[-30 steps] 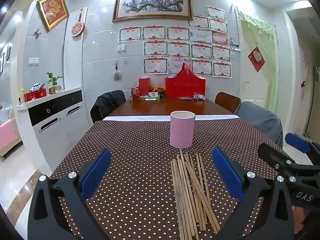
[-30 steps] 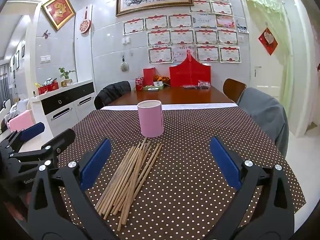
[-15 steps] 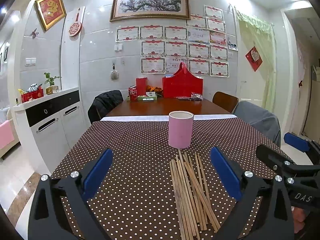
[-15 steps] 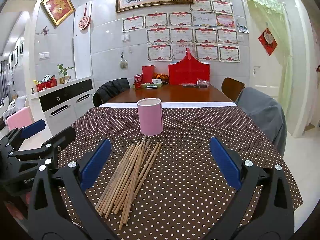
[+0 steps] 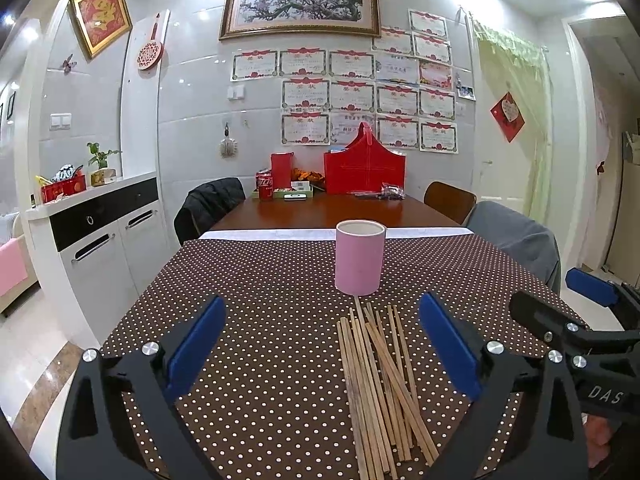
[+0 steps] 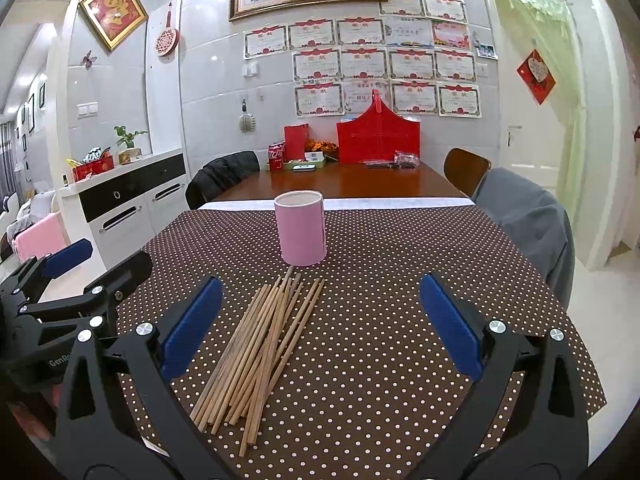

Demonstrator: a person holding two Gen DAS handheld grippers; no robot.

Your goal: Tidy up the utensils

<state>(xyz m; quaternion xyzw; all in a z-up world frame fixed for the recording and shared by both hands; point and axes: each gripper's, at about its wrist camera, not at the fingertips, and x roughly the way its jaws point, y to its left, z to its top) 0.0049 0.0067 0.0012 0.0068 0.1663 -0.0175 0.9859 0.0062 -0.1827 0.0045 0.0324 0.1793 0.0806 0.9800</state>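
My left claw [image 5: 320, 344] is spread wide with nothing between its blue pads [image 5: 196, 344], hovering over the dotted tablecloth [image 5: 260, 320] on the desk; my right claw [image 6: 320, 320] is likewise gaping and empty. The bundle of wooden chopsticks [image 5: 380, 384] lies flat between my two claws, toward the right pad in the left view and toward the left pad in the right view [image 6: 260, 344], touching neither. I cannot count the sticks exactly; they overlap, well over a dozen. Their far tips end just short of the one pink cylindrical holder [image 6: 300, 232], which stands upright and open-topped. Bare cloth runs on both sides of the bundle and around the holder. The cloth's left edge [image 5: 132, 304] drops off beside my left claw, its right edge [image 6: 560, 312] beside my right. Beyond the cloth's far white hem [image 5: 280, 234], the bare wood desk [image 5: 332, 210] carries one red soda can [image 5: 264, 188].
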